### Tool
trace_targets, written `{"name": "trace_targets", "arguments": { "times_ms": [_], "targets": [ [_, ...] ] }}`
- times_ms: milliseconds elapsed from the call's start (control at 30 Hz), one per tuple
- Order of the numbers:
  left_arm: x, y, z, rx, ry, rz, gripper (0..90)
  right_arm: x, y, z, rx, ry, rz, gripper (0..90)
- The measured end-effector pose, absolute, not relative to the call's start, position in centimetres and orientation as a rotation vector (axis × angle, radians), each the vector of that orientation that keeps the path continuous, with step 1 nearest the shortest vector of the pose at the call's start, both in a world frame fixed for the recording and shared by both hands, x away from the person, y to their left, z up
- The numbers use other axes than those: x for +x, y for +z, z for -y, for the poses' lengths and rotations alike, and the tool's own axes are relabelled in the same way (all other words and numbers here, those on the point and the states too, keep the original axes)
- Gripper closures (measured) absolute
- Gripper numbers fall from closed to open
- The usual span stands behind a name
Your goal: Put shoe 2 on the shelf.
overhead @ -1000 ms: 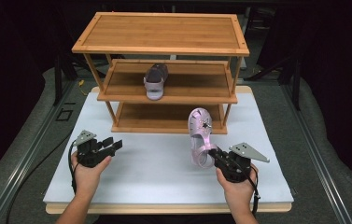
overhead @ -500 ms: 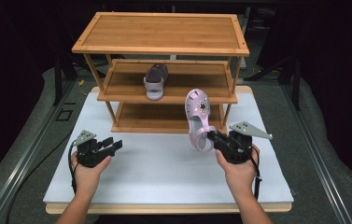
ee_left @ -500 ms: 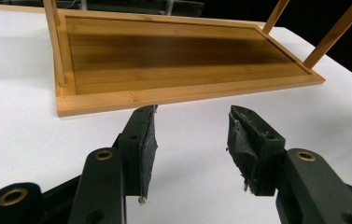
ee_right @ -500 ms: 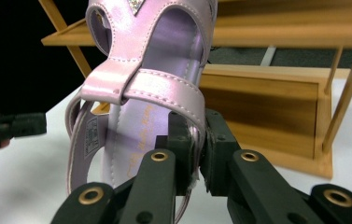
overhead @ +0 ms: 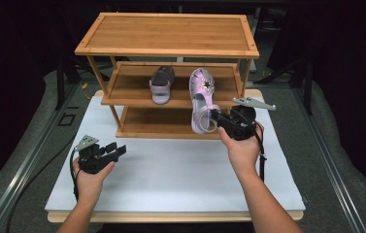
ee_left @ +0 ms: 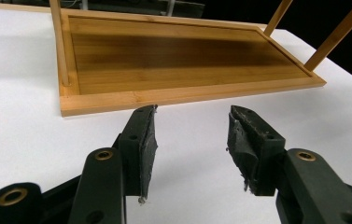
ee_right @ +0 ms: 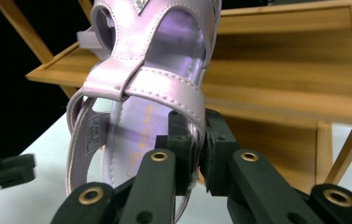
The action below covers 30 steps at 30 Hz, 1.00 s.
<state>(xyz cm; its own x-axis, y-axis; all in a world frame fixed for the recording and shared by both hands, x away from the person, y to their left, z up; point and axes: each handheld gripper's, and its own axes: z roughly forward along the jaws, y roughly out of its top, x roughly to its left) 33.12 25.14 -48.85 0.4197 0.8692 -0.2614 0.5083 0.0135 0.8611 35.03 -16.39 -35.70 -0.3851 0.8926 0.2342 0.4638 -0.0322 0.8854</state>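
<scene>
A pink sandal [overhead: 201, 99] hangs in the air in front of the wooden shoe rack [overhead: 168, 36], level with its middle shelf. My right gripper [overhead: 218, 119] is shut on the sandal's heel strap [ee_right: 183, 95], pinched between the two pads. A matching darker sandal [overhead: 161, 83] lies on the middle shelf, to the left of the held one. Low over the white board at the front left, my left gripper [overhead: 118, 151] stands open with nothing between its fingers [ee_left: 146, 149]. It faces the rack's bottom shelf [ee_left: 183, 56].
The rack stands at the back of the white board [overhead: 171, 179], which lies on a grey table. Its top and bottom shelves are bare. Cables trail from both grippers. Dark surroundings lie beyond the table edges.
My right gripper has lifted the pink sandal up and toward the rack, from near the board to the height of the middle shelf. The left gripper has stayed still.
</scene>
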Motion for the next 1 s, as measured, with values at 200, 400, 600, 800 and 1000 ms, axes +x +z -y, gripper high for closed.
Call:
{"name": "trace_targets", "arguments": {
  "times_ms": [200, 400, 600, 800, 1000],
  "targets": [
    [33.2, -48.8, -25.3, 1.639, 0.432, -1.23, 51.5, 37.3, -34.6, 15.1, 1.439, 1.332, -1.843, 83.2],
    [33.2, -48.8, -25.4, 1.633, 0.429, -1.23, 51.5, 39.6, -34.0, 13.7, 1.458, 1.295, -1.837, 83.2],
    [33.2, -48.8, -25.6, 1.626, 0.416, -1.23, 51.5, 41.9, -33.9, 12.6, 1.498, 1.261, -1.821, 83.2],
    [33.2, -48.8, -25.6, 1.627, 0.407, -1.225, 51.5, 43.7, -33.7, 11.6, 1.521, 1.2, -1.793, 83.2],
    [33.3, -48.9, -25.6, 1.623, 0.403, -1.23, 51.6, 45.0, -33.8, 10.9, 1.544, 1.149, -1.775, 83.1]
  ]
}}
